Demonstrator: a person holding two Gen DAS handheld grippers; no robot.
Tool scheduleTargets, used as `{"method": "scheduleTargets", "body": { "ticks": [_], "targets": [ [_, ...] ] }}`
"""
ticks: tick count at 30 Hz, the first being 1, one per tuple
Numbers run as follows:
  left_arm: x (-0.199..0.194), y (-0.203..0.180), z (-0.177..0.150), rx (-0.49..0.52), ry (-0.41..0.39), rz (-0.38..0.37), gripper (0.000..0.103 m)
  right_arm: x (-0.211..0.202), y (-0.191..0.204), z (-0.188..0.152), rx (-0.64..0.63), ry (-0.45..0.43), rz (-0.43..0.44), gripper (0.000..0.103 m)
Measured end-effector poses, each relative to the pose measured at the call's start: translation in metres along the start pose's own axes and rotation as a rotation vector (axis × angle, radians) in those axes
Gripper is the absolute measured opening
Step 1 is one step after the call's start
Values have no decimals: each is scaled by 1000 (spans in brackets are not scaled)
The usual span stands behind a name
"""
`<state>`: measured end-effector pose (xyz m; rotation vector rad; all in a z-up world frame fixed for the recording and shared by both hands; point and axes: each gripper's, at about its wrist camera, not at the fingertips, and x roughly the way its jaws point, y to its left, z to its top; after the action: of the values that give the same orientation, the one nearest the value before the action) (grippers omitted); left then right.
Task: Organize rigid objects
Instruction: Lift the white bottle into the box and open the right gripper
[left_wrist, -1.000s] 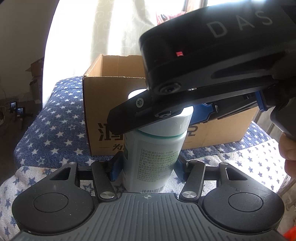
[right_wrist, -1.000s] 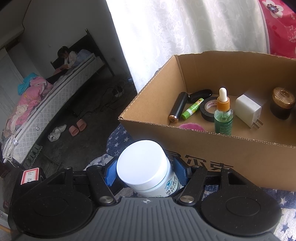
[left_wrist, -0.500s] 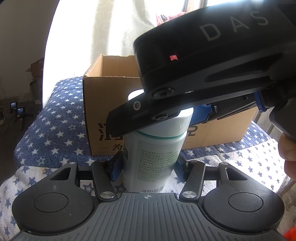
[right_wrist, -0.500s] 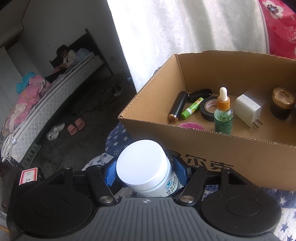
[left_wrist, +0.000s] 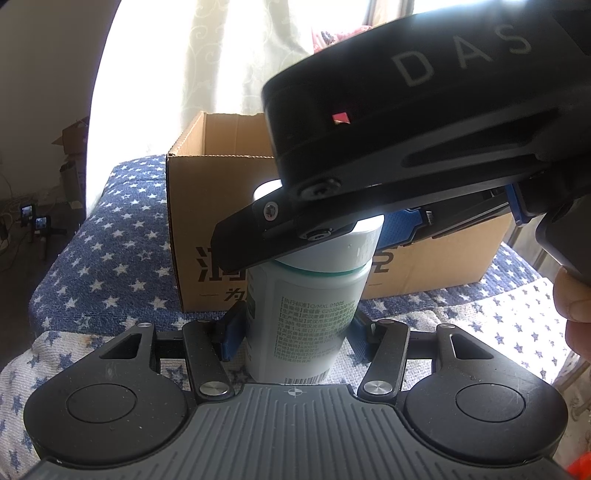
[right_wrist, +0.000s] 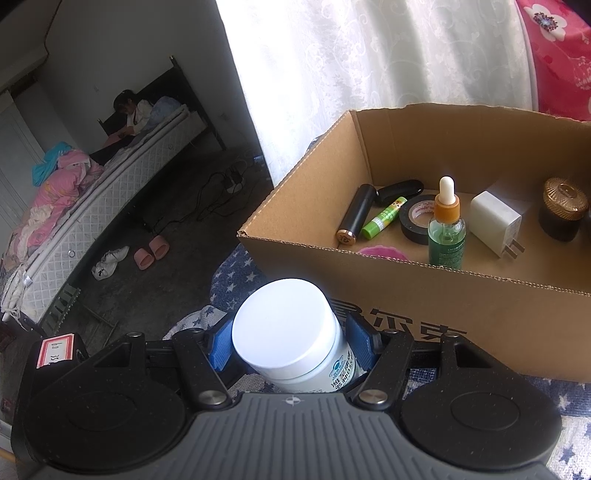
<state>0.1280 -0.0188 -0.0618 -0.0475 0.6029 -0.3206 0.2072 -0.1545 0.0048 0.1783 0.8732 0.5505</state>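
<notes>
A white pill bottle (left_wrist: 306, 314) with green label print stands upright on the star-patterned cloth, in front of the cardboard box (left_wrist: 192, 236). My left gripper (left_wrist: 295, 332) is shut on the bottle's lower body, blue pads on either side. My right gripper (left_wrist: 332, 236) comes in from the upper right and is shut on the white cap. In the right wrist view the cap (right_wrist: 284, 325) sits between the right gripper's (right_wrist: 288, 350) blue pads, just before the box's near wall (right_wrist: 406, 280).
Inside the box lie a black tube (right_wrist: 354, 214), a green lip balm (right_wrist: 384, 218), a black tape roll (right_wrist: 417, 218), a green dropper bottle (right_wrist: 447, 232), a white charger (right_wrist: 495, 221) and a gold-lidded jar (right_wrist: 561, 210). A hand (left_wrist: 576, 306) holds the right gripper. Beyond the table, a person sits on a bed (right_wrist: 110, 173).
</notes>
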Motion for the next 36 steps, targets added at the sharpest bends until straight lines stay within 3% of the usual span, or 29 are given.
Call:
{"method": "scheduleTargets", "body": {
  "ticks": [11,17,24,30,36],
  "targets": [
    [-33,-17,3,41,-50,18,53,-28,14,-9,-37,-46,50,65],
    [-71,-31,23,101,-139,42,53,-70,37,-4,-87,-138,91,64],
    [-102,-51,57,172,-247,-4,53,-119,57,6,-178,-252,67,64],
    [-94,-77,92,247,-295,-53,53,-148,40,25,-174,-314,28,63],
    [-45,-102,135,280,-242,-162,53,-157,-7,52,-104,-326,-25,62]
  ]
}}
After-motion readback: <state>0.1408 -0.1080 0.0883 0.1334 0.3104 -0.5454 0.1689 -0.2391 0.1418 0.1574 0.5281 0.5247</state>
